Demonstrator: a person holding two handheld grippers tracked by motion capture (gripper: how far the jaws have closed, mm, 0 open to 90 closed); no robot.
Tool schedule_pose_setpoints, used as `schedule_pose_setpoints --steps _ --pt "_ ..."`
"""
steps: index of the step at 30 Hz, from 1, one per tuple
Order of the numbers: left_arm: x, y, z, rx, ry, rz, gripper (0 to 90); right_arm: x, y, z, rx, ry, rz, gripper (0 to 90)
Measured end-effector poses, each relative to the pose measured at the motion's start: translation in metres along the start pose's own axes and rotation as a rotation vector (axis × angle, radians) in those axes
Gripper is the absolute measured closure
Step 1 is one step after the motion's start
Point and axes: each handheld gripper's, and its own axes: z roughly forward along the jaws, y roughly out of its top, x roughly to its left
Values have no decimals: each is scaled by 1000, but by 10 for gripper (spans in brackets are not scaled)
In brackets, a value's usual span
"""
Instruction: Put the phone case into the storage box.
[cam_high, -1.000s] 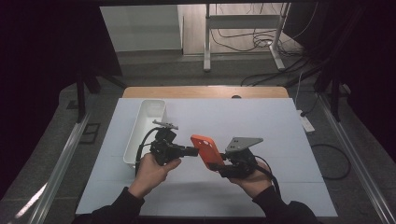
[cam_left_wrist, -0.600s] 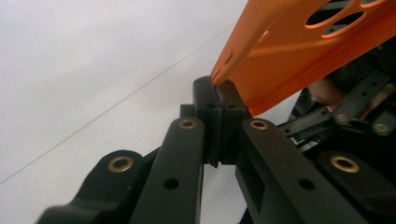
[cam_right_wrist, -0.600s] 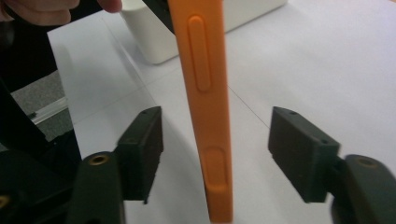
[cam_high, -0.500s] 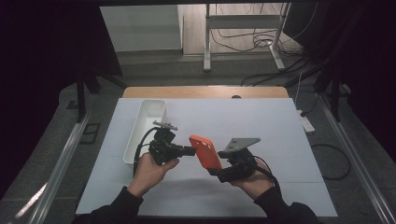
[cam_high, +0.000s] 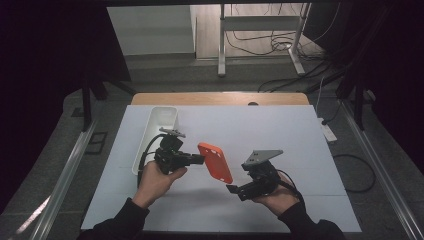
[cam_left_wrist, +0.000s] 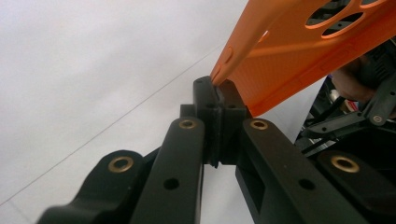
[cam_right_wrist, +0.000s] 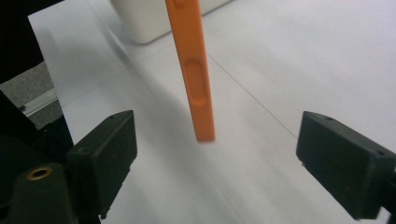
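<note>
Because the left gripper (cam_high: 199, 159) is pinching one edge of the orange, soft-looking plastic phone case (cam_high: 215, 162) tightly between its jaws, the case is hanging clear above the white table covering (cam_high: 300, 145), tilted on edge between the two hands. The right gripper (cam_high: 231, 188) is sitting just beside the case's lower end with its jaws spread wide and touching nothing, having just been opening, so the case is passing into the left gripper's sole keeping. The long white plastic bin (cam_high: 159, 120) is waiting near the left hand, probably as the place where the case belongs.
</note>
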Motion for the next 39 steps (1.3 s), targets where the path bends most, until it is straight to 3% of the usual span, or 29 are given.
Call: schedule_pose_setpoints --steps 12,17,39 --pt "10 3 -9 1 32 11 890 -3 -12 -12 15 -37 23 26" --pt "15 5 -12 -1 47 -2 890 -6 -17 -19 6 -51 37 5" --pt "33 17 -34 -10 95 -29 890 -16 -42 -47 -20 -97 92 0"
